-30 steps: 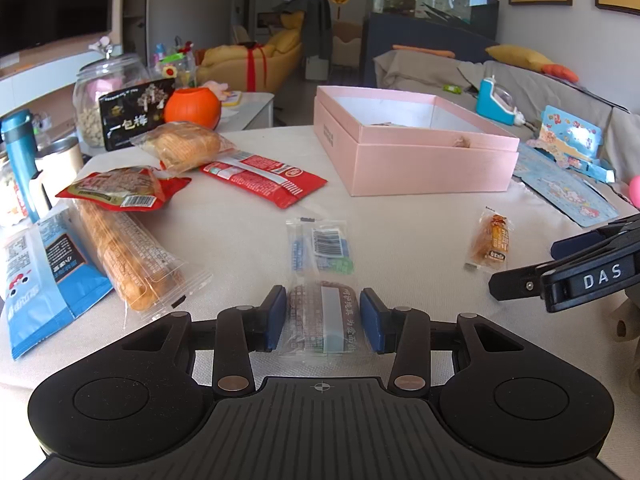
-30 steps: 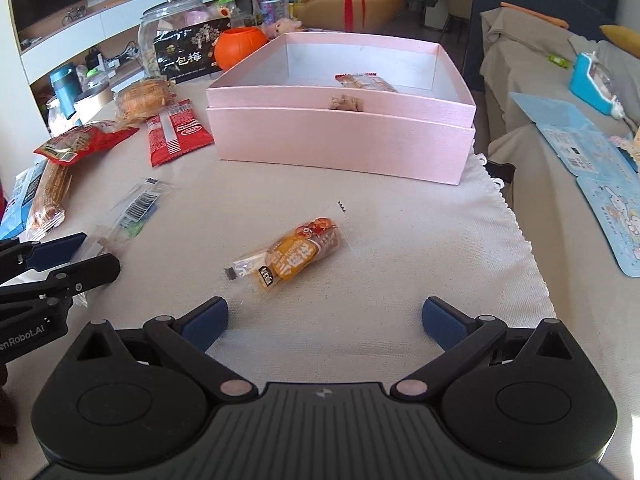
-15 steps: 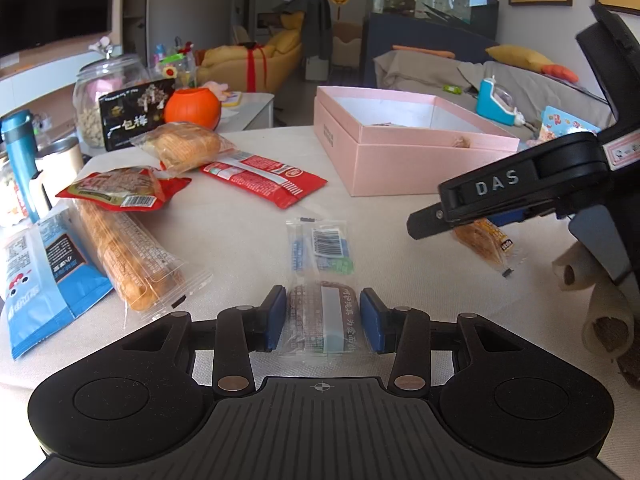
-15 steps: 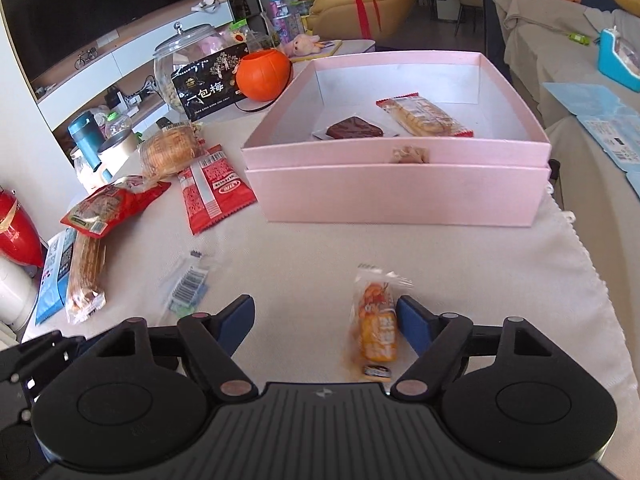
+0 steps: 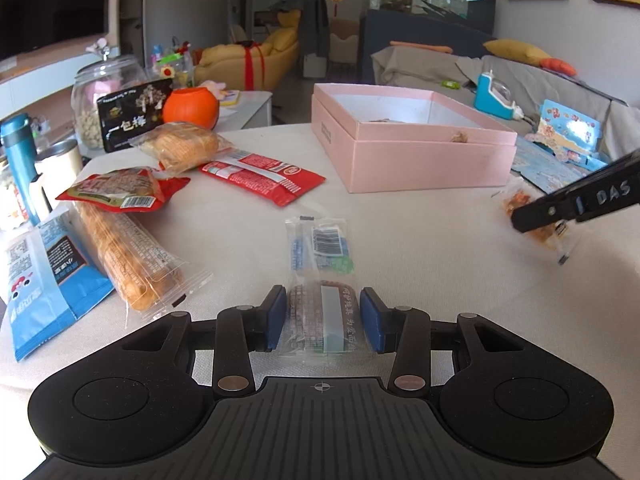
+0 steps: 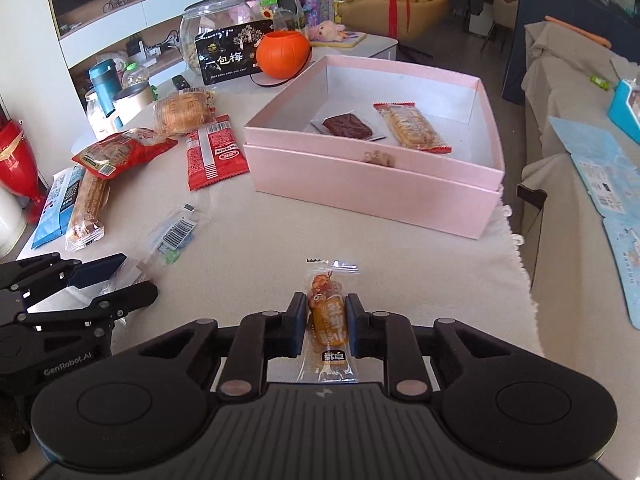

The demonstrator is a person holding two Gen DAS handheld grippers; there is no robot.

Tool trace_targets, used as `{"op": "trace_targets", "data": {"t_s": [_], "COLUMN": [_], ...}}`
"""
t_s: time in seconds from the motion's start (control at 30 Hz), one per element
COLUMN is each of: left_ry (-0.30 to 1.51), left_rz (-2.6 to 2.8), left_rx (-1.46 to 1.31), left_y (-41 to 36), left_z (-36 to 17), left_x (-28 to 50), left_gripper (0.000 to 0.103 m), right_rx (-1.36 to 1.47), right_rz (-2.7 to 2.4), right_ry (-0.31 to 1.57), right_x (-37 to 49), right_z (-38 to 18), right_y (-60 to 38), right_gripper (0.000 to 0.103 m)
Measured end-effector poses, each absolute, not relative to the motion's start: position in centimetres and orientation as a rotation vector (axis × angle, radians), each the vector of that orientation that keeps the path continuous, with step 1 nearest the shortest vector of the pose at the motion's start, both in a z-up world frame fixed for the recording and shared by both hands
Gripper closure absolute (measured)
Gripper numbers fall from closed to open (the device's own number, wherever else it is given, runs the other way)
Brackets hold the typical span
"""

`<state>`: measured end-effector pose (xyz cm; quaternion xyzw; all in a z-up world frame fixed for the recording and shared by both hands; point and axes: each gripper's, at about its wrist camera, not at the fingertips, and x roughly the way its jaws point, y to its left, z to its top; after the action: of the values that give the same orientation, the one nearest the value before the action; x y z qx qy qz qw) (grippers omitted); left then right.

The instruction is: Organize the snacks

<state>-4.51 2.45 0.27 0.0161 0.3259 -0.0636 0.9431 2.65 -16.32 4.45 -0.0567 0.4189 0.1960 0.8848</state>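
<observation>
Just closed right claw (image 6: pixel 327 326) onto orange snack packet (image 6: pixel 328 320), lifted off worktop (image 6: pixel 400 256). Left claw (image 5: pixel 323 318) pinched clear-wrapped brown cake (image 5: pixel 320 314). Ahead, pink box (image 6: pixel 372 176) held two snacks; about seven remained outside.

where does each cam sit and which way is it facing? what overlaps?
Left wrist: sits on the left gripper, looking forward and down across the table; its jaws clamp a clear-wrapped brown snack. The right gripper's finger intrudes at the right edge.
Right wrist: sits on the right gripper, higher, looking down toward the pink box; its jaws are shut on an orange snack packet. The left gripper shows at lower left.
Shared: pink box, orange pumpkin pot, red packet, barcode wrapper, both snacks.
</observation>
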Motion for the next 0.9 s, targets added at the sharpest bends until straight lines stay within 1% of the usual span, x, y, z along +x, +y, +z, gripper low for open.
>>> {"op": "trace_targets", "data": {"t_s": [0.07, 0.2, 0.33, 0.5, 0.53, 0.57, 0.6, 0.63, 0.7, 0.73, 0.9], "left_ry": [0.677, 0.694, 0.619, 0.457, 0.453, 0.479, 0.533, 0.579, 0.608, 0.6, 0.525], "left_rz": [-0.151, -0.203, -0.273, -0.354, -0.388, -0.427, -0.458, -0.463, -0.417, -0.4, -0.324], "left_rx": [0.074, 0.05, -0.058, -0.122, -0.14, -0.166, -0.199, -0.233, -0.25, -0.245, -0.217], "left_y": [2.2, 2.7, 3.5, 2.5, 2.1, 1.8, 1.5, 1.3, 1.4, 1.7, 5.7], "left_z": [0.5, 1.3, 5.2, 12.0, 12.9, 13.4, 13.5, 13.2, 12.7, 12.6, 11.3], "left_x": [-4.8, -5.5, -4.2, 1.7, 3.7, 6.2, 9.0, 11.4, 13.5, 13.4, 8.6], "left_gripper": [0.059, 0.061, 0.061, 0.061, 0.06, 0.056, 0.056, 0.058, 0.06, 0.06, 0.06], "right_rx": [-0.118, -0.113, -0.073, -0.029, -0.012, 0.006, 0.025, 0.031, 0.044, 0.058, 0.023], "right_rz": [0.412, 0.409, 0.424, 0.42, 0.419, 0.419, 0.421, 0.421, 0.358, 0.315, 0.326], "right_ry": [0.856, 0.806, 0.775, 0.681, 0.665, 0.654, 0.642, 0.638, 0.662, 0.672, 0.688], "right_x": [2.1, 1.3, 1.9, 4.9, 6.0, 7.3, 8.9, 10.3, 13.0, 13.8, 12.2], "right_z": [5.7, 7.8, 9.3, 11.9, 12.5, 13.2, 13.8, 14.2, 14.3, 14.1, 11.9], "right_y": [-17.3, -19.1, -20.2, -20.5, -20.4, -20.2, -20.0, -19.7, -19.6, -19.9, -20.9], "right_gripper": [0.083, 0.083, 0.083, 0.083, 0.083, 0.083, 0.081, 0.078, 0.049, 0.046, 0.045]}}
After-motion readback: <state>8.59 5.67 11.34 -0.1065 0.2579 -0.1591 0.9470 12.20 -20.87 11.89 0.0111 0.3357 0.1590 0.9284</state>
